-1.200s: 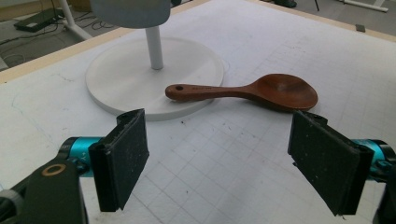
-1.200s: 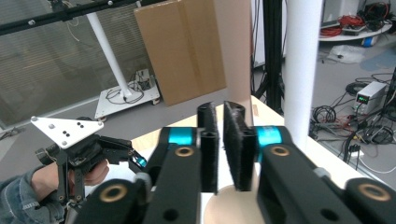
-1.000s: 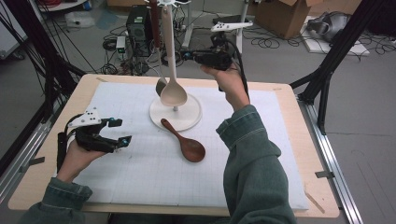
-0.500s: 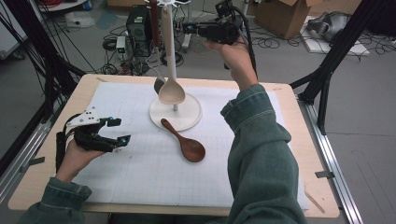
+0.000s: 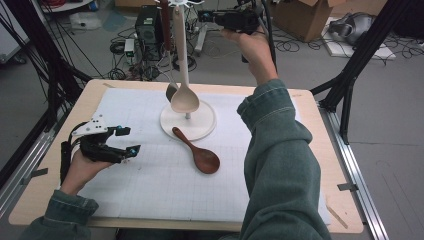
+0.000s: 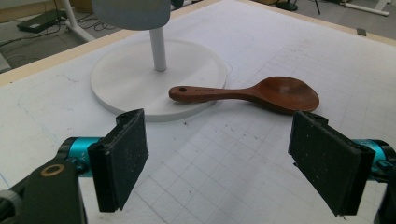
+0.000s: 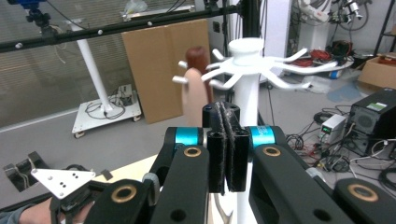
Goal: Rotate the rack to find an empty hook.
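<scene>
Left gripper (image 5: 127, 141) spread and empty, low on the white mat — dark brown wooden spoon (image 5: 197, 151) lies just ahead of it, handle end on the white round stand base (image 5: 205, 126), bowl toward the person; right gripper (image 7: 226, 140) pressed together up by the hooks — probably empty.

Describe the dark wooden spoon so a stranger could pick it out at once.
Start at the round white stand base in the middle of the table. The dark wooden spoon lies flat on the mat, its handle end resting on that base. The other spoons hang from the stand; this reddish-brown one alone lies down.
</scene>
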